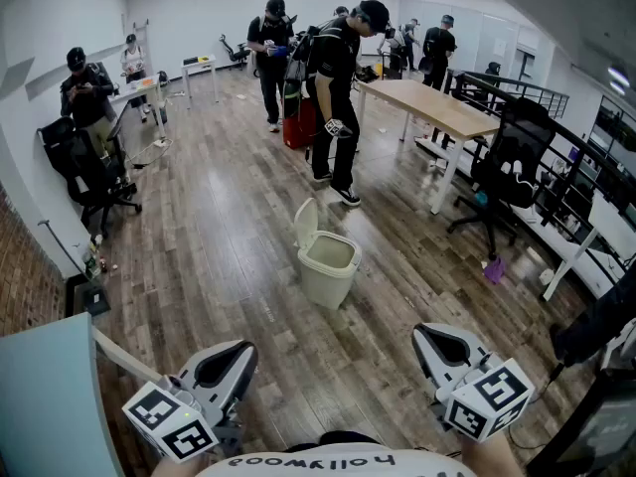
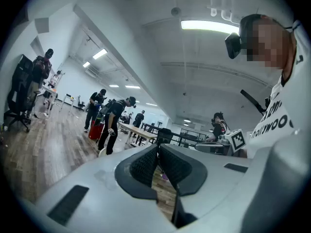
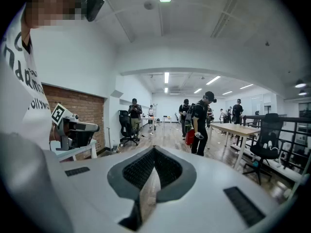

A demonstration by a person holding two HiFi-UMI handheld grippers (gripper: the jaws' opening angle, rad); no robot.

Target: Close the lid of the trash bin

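A pale green trash bin point(image 1: 329, 269) stands on the wooden floor in the middle of the head view. Its lid point(image 1: 306, 225) is swung up and stands upright at the bin's back-left side, so the inside shows. My left gripper point(image 1: 239, 352) is low at the bottom left and my right gripper point(image 1: 426, 333) at the bottom right, both well short of the bin and apart from it. In the left gripper view the left gripper point(image 2: 158, 147) has its jaws met at the tips, with nothing between them. The right gripper point(image 3: 153, 150) is likewise shut and empty.
A person in black point(image 1: 338, 97) stands just behind the bin, with a red bag point(image 1: 298, 122) beyond. A wooden table point(image 1: 432, 102) and a black office chair point(image 1: 512, 162) are at the right. A light blue panel point(image 1: 50, 396) fills the bottom left corner; another chair point(image 1: 84, 172) stands far left.
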